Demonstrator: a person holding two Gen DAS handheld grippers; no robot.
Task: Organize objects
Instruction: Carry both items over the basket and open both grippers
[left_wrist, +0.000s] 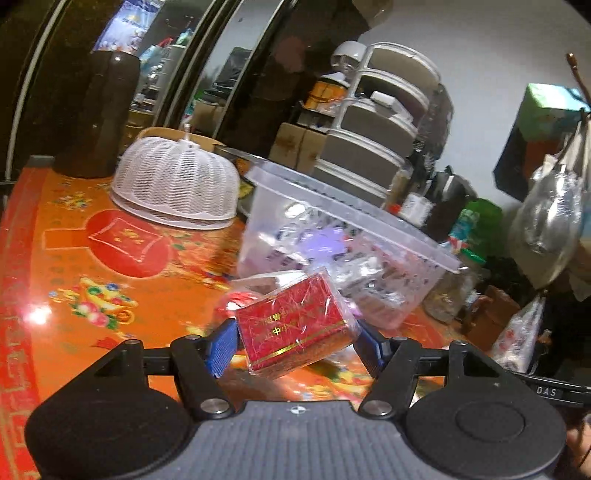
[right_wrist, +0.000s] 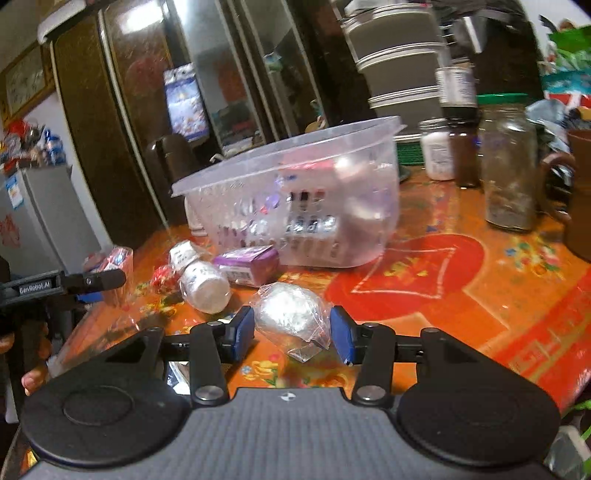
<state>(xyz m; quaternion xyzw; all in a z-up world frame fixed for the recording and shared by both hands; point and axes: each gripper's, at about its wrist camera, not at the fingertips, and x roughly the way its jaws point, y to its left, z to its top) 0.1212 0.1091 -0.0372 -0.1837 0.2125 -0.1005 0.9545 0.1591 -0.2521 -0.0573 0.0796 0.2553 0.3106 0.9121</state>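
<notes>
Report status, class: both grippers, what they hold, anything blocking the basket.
Left gripper shut on red box. Right gripper shut on clear bag. Basket ahead; white bottle, purple box lie before it.

Cluttered home: food cover (left_wrist: 175, 184), fridge (right_wrist: 40, 218), jars (right_wrist: 511, 166).

One clear perforated plastic basket (right_wrist: 295, 192) stands on the orange patterned counter (right_wrist: 480, 295); the packets inside it are too blurred to count. One red cardboard box in clear film (left_wrist: 295, 325) shows in the left wrist view, and one white domed mesh food cover (left_wrist: 173, 184). In the right wrist view lie one clear bag of white material (right_wrist: 291, 314), one white plastic bottle on its side (right_wrist: 205, 280), one purple carton (right_wrist: 247, 266) and one small red-and-white wrapped item (right_wrist: 162, 278). Behind the basket stand three jars: one white (right_wrist: 437, 151), one dark brown (right_wrist: 465, 155) and one clear glass with a green lid (right_wrist: 511, 162).
</notes>
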